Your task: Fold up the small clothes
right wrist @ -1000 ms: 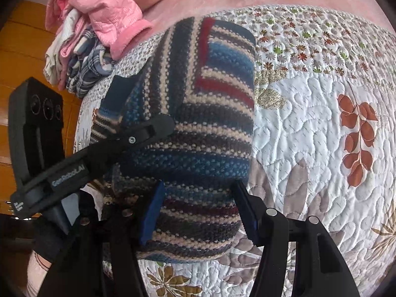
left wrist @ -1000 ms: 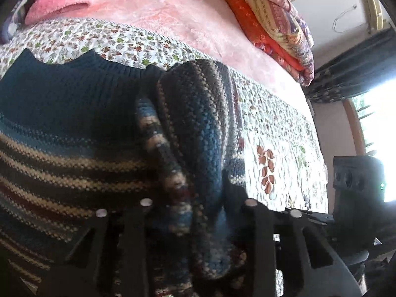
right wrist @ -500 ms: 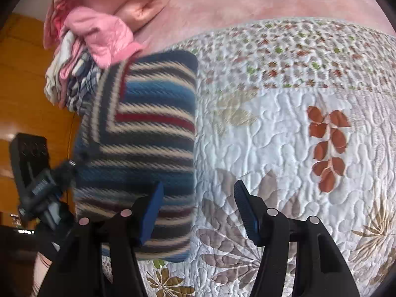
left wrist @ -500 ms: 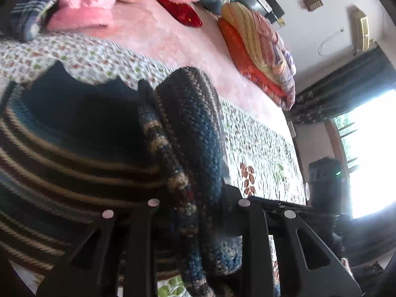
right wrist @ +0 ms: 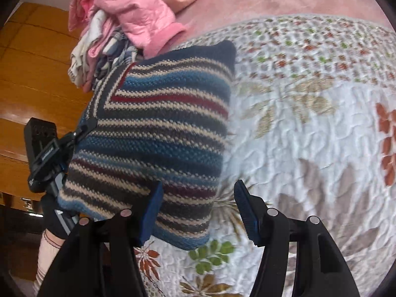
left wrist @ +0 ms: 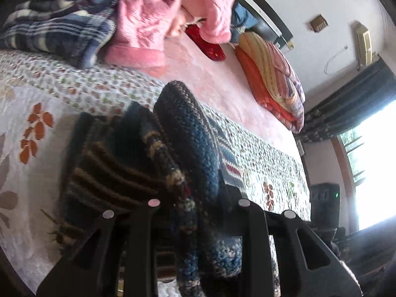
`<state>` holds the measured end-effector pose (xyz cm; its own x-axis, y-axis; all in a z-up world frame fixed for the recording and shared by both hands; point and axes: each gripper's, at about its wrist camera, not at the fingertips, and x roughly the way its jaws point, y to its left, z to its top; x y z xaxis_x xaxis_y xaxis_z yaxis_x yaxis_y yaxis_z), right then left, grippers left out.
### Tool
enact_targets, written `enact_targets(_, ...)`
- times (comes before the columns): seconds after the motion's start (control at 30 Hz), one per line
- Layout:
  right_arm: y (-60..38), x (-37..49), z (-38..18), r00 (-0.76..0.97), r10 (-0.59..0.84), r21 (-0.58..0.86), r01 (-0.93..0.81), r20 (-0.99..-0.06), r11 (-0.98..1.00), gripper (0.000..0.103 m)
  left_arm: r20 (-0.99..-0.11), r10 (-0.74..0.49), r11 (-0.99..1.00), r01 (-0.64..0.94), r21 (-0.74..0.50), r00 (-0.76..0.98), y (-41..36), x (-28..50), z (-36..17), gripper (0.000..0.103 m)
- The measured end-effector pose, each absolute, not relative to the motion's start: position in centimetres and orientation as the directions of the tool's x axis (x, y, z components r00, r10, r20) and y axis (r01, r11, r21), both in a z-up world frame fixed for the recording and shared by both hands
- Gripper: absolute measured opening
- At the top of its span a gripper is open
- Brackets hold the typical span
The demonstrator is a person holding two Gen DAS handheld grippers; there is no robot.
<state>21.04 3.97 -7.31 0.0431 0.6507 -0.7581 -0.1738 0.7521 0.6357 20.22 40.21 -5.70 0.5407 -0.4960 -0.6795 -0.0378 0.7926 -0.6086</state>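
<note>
Your left gripper (left wrist: 198, 212) seems clamped on the folded sweater (right wrist: 158, 133) to carry it, while your right gripper (right wrist: 198, 212) stands apart, empty.

We see a bed (left wrist: 222, 91) covered with a pink blanket and, nearer us, a white floral quilt (right wrist: 309, 128). Folded bright bedding (left wrist: 274, 81) lies along its far edge. Beyond stand a pale wall (left wrist: 321, 0), dark curtains (left wrist: 351, 104) and a window (left wrist: 376, 163) flooding in daylight. Wooden panelling (right wrist: 37, 74) rises beside the bed's left edge.
</note>
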Motion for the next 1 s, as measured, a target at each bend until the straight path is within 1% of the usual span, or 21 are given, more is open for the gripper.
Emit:
enact_targets(0.23, 7.1, 19.8, -7.5, 0.002, 0.648, 0.632, -0.218, -0.762, 0.744, 0.062, -0.652, -0.496, 0.758, -0.08, -0.647, 0.573, 46.1, 20.0, -6.8, 0.024)
enact_targets(0.4, 8.8, 19.1, -8.3, -0.03, 0.632, 0.62, -0.239, -0.774, 0.747, 0.062, -0.668, -0.492, 0.773, -0.073, -0.63, 0.558, 47.8, 20.0, -8.2, 0.024)
enact_targets(0.5, 9.8, 19.0, -8.8, -0.04, 0.622, 0.611, -0.248, -0.782, 0.752, 0.062, -0.696, -0.482, 0.787, -0.087, -0.611, 0.532, 48.1, 20.2, -9.8, 0.024)
enact_targets(0.67, 11.2, 18.2, -9.3, -0.044, 0.573, 0.558, -0.298, -0.818, 0.774, 0.062, -0.772, -0.439, 0.833, -0.114, -0.542, 0.46, 48.1, 20.2, -13.1, 0.024)
enact_targets(0.73, 11.8, 17.9, -9.8, -0.052, 0.557, 0.543, -0.309, -0.829, 0.78, 0.062, -0.78, -0.432, 0.835, -0.127, -0.536, 0.453, 48.3, 20.0, -13.9, 0.025)
enact_targets(0.83, 12.8, 17.8, -10.1, -0.052, 0.534, 0.519, -0.331, -0.844, 0.788, 0.062, -0.777, -0.431, 0.828, -0.142, -0.543, 0.458, 48.5, 20.0, -14.0, 0.027)
enact_targets(0.93, 13.3, 17.8, -10.5, -0.051, 0.521, 0.505, -0.342, -0.852, 0.793, 0.062, -0.794, -0.406, 0.845, -0.146, -0.515, 0.453, 48.5, 19.6, -13.3, 0.034)
enact_targets(0.97, 13.3, 17.8, -10.5, -0.051, 0.52, 0.504, -0.342, -0.853, 0.793, 0.062, -0.803, -0.394, 0.851, -0.152, -0.502, 0.447, 48.5, 19.4, -12.9, 0.039)
enact_targets(1.0, 13.2, 17.7, -10.6, -0.051, 0.521, 0.505, -0.342, -0.852, 0.793, 0.062, -0.81, -0.382, 0.856, -0.161, -0.492, 0.444, 48.7, 19.1, -12.4, 0.039)
